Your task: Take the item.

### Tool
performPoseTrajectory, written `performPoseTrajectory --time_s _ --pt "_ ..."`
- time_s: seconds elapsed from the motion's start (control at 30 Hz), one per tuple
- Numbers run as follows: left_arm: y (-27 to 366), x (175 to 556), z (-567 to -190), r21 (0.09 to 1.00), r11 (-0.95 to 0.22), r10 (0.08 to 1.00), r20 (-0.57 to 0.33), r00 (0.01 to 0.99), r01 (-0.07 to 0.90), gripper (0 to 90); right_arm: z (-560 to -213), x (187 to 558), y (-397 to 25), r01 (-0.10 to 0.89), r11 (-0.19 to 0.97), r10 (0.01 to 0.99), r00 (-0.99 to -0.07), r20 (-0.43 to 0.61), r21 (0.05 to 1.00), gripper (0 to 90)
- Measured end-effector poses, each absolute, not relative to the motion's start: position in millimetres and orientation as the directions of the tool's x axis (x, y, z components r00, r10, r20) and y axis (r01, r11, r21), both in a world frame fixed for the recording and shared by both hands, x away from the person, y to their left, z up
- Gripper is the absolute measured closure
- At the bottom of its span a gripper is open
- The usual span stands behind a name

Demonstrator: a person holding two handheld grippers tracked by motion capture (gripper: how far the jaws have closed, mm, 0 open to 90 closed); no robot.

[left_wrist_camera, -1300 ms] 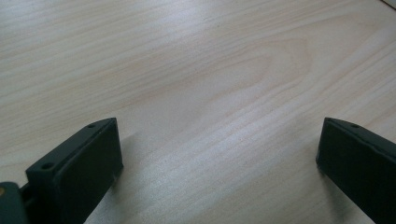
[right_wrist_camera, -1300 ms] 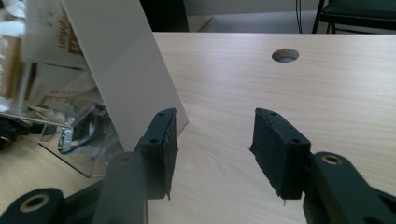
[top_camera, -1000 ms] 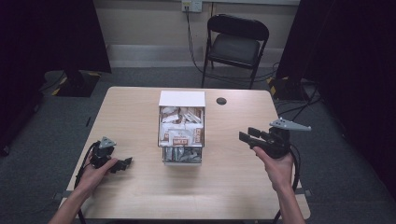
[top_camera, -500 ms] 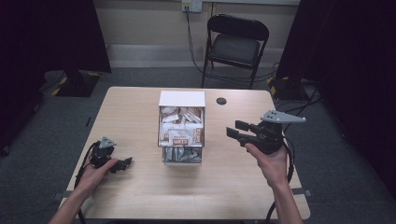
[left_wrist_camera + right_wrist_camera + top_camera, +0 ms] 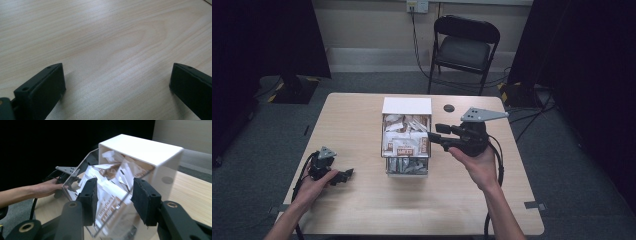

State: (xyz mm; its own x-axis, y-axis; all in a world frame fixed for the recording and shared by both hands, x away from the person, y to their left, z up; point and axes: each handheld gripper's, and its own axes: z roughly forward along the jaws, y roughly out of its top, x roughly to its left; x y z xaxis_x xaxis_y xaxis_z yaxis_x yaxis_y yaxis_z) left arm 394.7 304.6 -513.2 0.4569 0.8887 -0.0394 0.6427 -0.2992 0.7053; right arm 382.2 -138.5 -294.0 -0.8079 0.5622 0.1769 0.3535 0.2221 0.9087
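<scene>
reaching in from the side, the right gripper (image 5: 438, 136) is lined up with the clear box (image 5: 406, 137) in the middle of the table (image 5: 362, 200), jaws spread apart with nothing between them yet. from the right gripper view those two black jaws frame the packets (image 5: 110, 187) behind the see-through wall, so my guess is it's going for one of them, or for the box wall itself, can't say which. it's held level and pointed sideways at the box, which makes sense if the plan is to come over the rim and pinch a packet from the top of the pile.

the packets are stuffed in pretty loose and slanted, white with brown print, under a white lid part (image 5: 407, 105) at the far end.

the left gripper (image 5: 346, 175) is parked low on the table, well apart from the box, jaws wide open over bare wood in the left gripper view. looks like it's just waiting there out of the way.
</scene>
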Motion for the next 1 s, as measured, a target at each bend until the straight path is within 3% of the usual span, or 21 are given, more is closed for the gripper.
performPoseTrajectory --time_s 0.3,1.0 --pt "304.6 394.7 -513.2 0.705 -0.299 0.889 -0.04 0.457 0.643 0.0 -304.3 388.3 -107.8 0.341 0.273 0.502 -0.848 0.17 0.9 58.6" --pt "304.5 394.5 -513.3 0.705 -0.298 0.889 -0.04 0.456 0.643 0.0 -316.8 400.0 -85.5 0.348 0.341 0.467 -0.869 0.163 0.873 65.8"
